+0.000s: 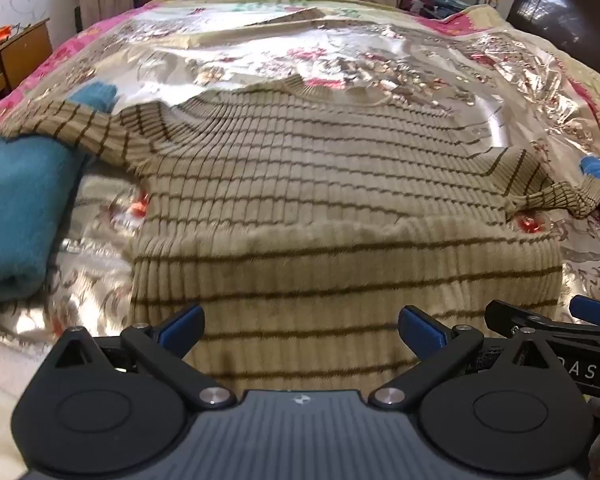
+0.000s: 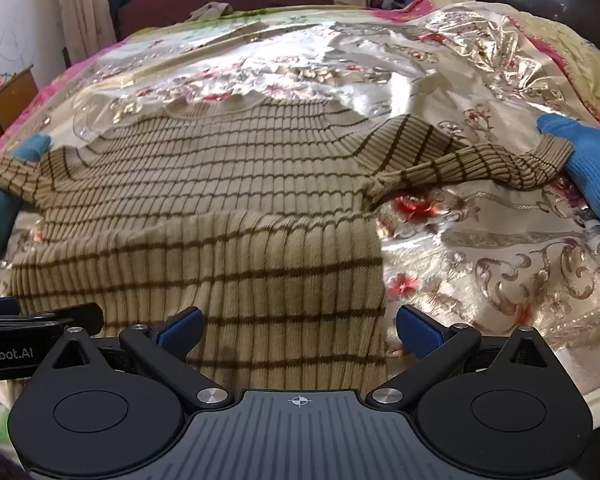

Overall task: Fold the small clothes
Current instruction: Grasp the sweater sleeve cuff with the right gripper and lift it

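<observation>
Both grippers, left gripper [image 1: 302, 330] and right gripper [image 2: 300, 330], are held wide apart, empty, above the striped sweater [image 1: 320, 208]; hem is folded up, sleeves remain unfolded.

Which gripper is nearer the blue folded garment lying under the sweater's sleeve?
Left. The left gripper hangs over the striped sweater's hem, with the blue folded garment just off its left side. The right gripper sits over the hem's opposite corner, farther away.
</observation>
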Demonstrator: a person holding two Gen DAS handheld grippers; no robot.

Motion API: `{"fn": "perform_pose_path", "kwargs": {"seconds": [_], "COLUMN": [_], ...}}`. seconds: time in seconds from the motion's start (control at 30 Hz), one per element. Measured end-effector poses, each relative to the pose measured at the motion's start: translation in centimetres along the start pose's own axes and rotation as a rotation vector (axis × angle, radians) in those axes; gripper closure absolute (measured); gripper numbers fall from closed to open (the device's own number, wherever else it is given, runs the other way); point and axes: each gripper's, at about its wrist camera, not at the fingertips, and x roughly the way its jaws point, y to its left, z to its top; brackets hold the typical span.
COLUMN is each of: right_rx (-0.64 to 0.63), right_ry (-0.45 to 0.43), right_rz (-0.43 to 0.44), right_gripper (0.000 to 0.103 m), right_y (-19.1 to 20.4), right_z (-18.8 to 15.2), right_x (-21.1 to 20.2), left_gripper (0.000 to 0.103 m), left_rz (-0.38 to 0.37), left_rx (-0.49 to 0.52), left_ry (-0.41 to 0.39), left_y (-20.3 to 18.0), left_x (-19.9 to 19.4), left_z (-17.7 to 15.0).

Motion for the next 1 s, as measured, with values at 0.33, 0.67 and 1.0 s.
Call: {"fn": "perform_pose_path", "kwargs": {"seconds": [0.33, 0.67, 1.0], "right_rx": [0.091, 0.233, 0.468], "right_ry": [-0.12, -0.167, -0.051], "right_rz": [-0.02, -0.224, -0.284], "right_gripper": [0.001, 0.007, 0.015], "right_y": [-4.1, -15.2, -23.6], "right_z": [2.2, 8.0, 13.8], "right_x": [-1.2, 1.4, 9.6], "left_gripper": [0.0, 0.0, 0.0], "left_rz": [-0.045, -0.126, -0.192], "left_rx": [0.087, 0.15, 0.151], "left_ry": [-0.068, -0.083, -0.073], "left_y": [-2.6, -6.5, -9.5], "left_x": [0.1, 1.8, 4.6], "left_z": [3.6, 6.5, 9.0]}}
